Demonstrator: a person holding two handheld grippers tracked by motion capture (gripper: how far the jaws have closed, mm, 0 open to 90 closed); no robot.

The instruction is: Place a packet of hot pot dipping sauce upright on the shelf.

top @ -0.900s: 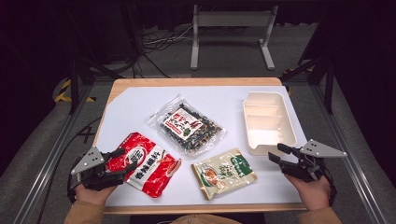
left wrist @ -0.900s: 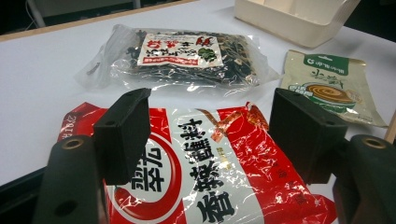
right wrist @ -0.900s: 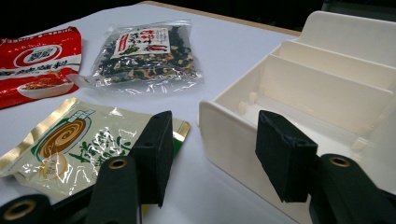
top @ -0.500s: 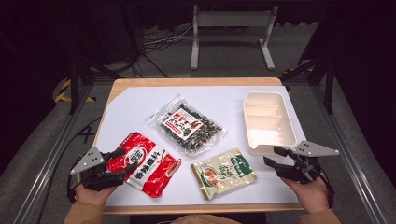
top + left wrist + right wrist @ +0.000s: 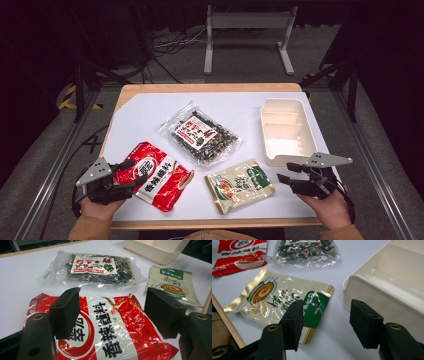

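Two hand-held grippers, jaws apart, close on the packets beside the cream tray (image 5: 287, 131)
Right hand-held gripper (image 5: 289, 174) has slid in from the tray's near corner toward the green packet (image 5: 240, 184), left of the tray; left hand-held gripper (image 5: 131, 171) stays over the red packet (image 5: 154, 175), far left – likely tray-bound. Seaweed bag (image 5: 199, 135) lies between. White bench (image 5: 150, 112), dark room, cables on floor

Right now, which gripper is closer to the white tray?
The right. The right gripper sits just off the near end of the white tray, jaws open. The left gripper is across the table, over the red packet.
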